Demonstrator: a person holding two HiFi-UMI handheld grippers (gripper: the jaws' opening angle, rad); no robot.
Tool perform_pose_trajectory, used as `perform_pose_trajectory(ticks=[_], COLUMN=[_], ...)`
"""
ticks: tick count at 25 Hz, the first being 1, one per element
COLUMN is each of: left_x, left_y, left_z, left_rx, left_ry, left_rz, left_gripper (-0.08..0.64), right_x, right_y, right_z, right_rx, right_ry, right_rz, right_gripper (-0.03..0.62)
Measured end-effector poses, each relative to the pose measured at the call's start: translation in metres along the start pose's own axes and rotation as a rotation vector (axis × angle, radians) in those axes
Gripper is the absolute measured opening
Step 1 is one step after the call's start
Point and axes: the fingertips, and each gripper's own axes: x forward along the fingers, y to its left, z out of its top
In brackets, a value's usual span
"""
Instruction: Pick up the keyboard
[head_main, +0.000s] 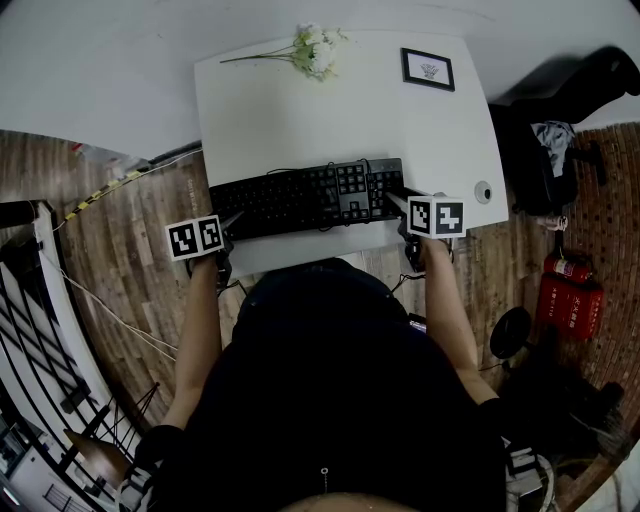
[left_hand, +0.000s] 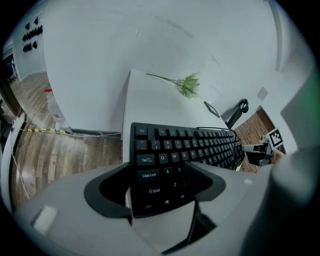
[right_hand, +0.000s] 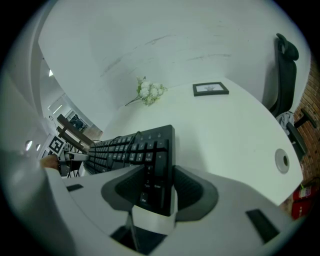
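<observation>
A black keyboard (head_main: 310, 198) lies across the front of the white table (head_main: 290, 110), its cable looping over the keys. My left gripper (head_main: 232, 222) is at its left front corner. In the left gripper view the Ctrl and Shift corner of the keyboard (left_hand: 185, 145) sits between the jaws of the left gripper (left_hand: 160, 182), with both pads against it. My right gripper (head_main: 395, 200) is at the keyboard's right end. In the right gripper view the number-pad end of the keyboard (right_hand: 135, 147) is clamped between the pads of the right gripper (right_hand: 157, 187).
A sprig of white flowers (head_main: 315, 50) and a small framed picture (head_main: 428, 69) lie at the table's far edge. A round cable hole (head_main: 483, 191) is near the right edge. A dark chair (head_main: 590, 85) and red fire extinguishers (head_main: 568, 290) stand to the right, on the wood floor.
</observation>
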Motion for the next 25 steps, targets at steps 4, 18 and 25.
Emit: perform_pose_trajectory(ticks=[4,18,25], left_x=[-0.004,-0.055,-0.09], left_y=[0.002,-0.026,-0.053], left_z=[-0.002,0.074,0.117], left_rx=[-0.001,0.137,0.197], left_ry=[-0.007,-0.235,-0.373], left_rz=[0.014,0.046,0.044], left_gripper=[0.342,0.342,0.342], right_x=[0.001,-0.038,-0.081], right_y=[0.002,0.014,0.024], right_z=[0.0,0.06,0.106], right_rx=[-0.008,-0.061,-0.13], right_ry=[-0.005,-0.198,-0.347], right_rz=[0.007,0.032,0.031], right_gripper=[0.19,0.19,0.19])
